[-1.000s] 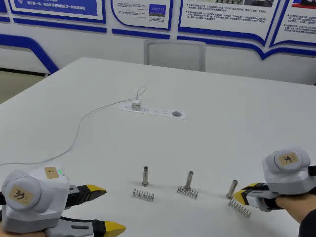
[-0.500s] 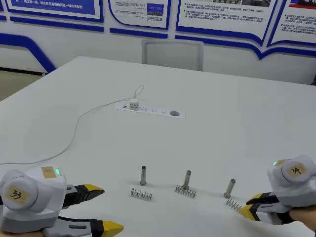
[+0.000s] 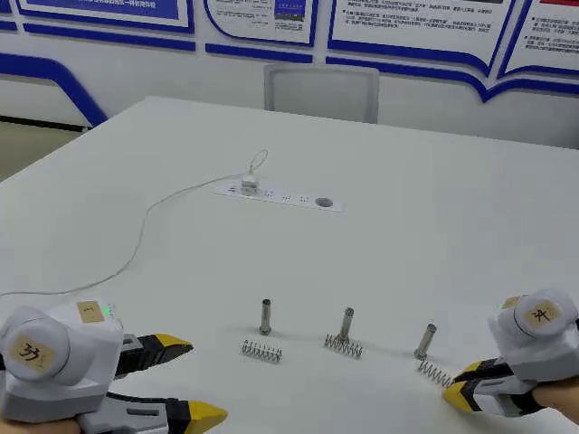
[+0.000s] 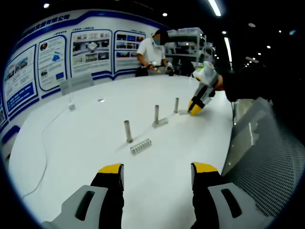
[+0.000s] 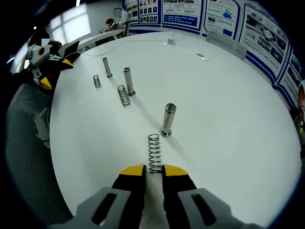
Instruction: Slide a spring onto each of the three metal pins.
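Note:
Three metal pins stand upright in a row: left (image 3: 265, 316), middle (image 3: 346, 324), right (image 3: 425, 341). A spring lies flat by each: left (image 3: 261, 351), middle (image 3: 344, 345), right (image 3: 435, 372). My right gripper (image 3: 459, 396) sits low at the table's near right. In the right gripper view its jaws (image 5: 153, 170) are shut on the near end of the right spring (image 5: 154, 151), which points at the right pin (image 5: 167, 119). My left gripper (image 3: 192, 380) hovers open at the near left, well short of the left pin (image 4: 128, 131) and left spring (image 4: 141, 146).
A flush socket strip (image 3: 294, 198) with a white plug and a cable (image 3: 136, 249) running off to the left lies mid-table. A grey chair (image 3: 321, 90) stands at the far edge. A person (image 4: 152, 50) stands in the background of the left gripper view.
My right gripper has drawn back from beside the right pin towards me, down to the near end of the right spring. The left gripper has stayed put.

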A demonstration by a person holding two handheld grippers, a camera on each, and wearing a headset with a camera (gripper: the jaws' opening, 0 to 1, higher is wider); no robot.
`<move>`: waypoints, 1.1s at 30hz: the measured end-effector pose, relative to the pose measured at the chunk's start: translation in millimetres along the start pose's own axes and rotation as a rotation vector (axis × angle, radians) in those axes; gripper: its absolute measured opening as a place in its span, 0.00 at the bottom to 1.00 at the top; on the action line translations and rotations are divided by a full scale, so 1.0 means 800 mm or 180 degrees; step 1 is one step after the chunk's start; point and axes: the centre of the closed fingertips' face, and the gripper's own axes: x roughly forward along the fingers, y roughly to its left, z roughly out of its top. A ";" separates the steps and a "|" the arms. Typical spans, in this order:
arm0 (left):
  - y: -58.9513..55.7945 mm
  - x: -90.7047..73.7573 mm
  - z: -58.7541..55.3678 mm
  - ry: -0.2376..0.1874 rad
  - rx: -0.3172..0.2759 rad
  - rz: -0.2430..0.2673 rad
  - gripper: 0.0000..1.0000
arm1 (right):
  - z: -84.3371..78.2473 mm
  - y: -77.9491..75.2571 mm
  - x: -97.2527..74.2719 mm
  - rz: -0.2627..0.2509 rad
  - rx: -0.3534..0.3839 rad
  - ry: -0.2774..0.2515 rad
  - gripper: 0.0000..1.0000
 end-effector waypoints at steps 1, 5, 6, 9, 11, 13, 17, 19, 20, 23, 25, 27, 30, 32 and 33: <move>0.000 0.000 0.000 0.0000 0.0001 0.0000 0.58 | 0.000 0.000 0.000 0.0004 0.0010 -0.0001 0.15; -0.001 0.001 0.000 -0.0001 0.0013 -0.0011 0.58 | 0.000 0.000 0.000 0.0007 0.0051 0.0013 0.12; -0.001 0.001 0.000 -0.0002 0.0015 -0.0016 0.58 | 0.000 0.000 0.000 0.0003 0.0056 0.0016 0.12; -0.003 0.001 0.000 0.0004 0.0038 -0.0041 0.58 | -0.001 0.001 0.000 -0.0015 0.0066 0.0031 0.12; -0.005 0.002 0.000 0.0010 0.0055 -0.0069 0.58 | 0.000 0.005 -0.001 0.0014 0.0084 0.0035 0.11; -0.007 0.003 0.000 0.0026 0.0082 -0.0103 0.58 | 0.002 0.011 -0.002 0.0018 0.0068 0.0034 0.11; -0.010 0.005 -0.001 0.0080 0.0163 -0.0171 0.58 | 0.009 0.020 -0.008 0.0041 0.0061 -0.0006 0.11; -0.009 0.006 -0.001 0.0115 0.0213 -0.0197 0.57 | 0.011 0.025 -0.009 0.0057 0.0048 -0.0022 0.11; -0.009 0.007 -0.002 0.0143 0.0252 -0.0222 0.57 | 0.013 0.029 -0.010 0.0069 0.0024 -0.0031 0.11; -0.004 0.010 0.004 0.0163 0.0313 -0.0251 0.56 | 0.017 0.037 -0.011 0.0092 -0.0035 -0.0035 0.11; -0.003 0.013 0.011 0.0159 0.0357 -0.0278 0.55 | 0.021 0.043 -0.012 0.0106 -0.0062 -0.0042 0.11; -0.002 0.019 0.016 0.0163 0.0401 -0.0310 0.55 | 0.025 0.047 -0.012 0.0126 -0.0107 -0.0048 0.11; -0.005 0.028 0.024 0.0184 0.0478 -0.0385 0.54 | 0.034 0.054 -0.013 0.0168 -0.0185 -0.0055 0.11; -0.008 0.036 0.027 0.0209 0.0543 -0.0446 0.54 | 0.040 0.059 -0.013 0.0194 -0.0251 -0.0047 0.11; -0.010 0.039 0.028 0.0218 0.0566 -0.0475 0.53 | 0.042 0.061 -0.013 0.0204 -0.0270 -0.0043 0.11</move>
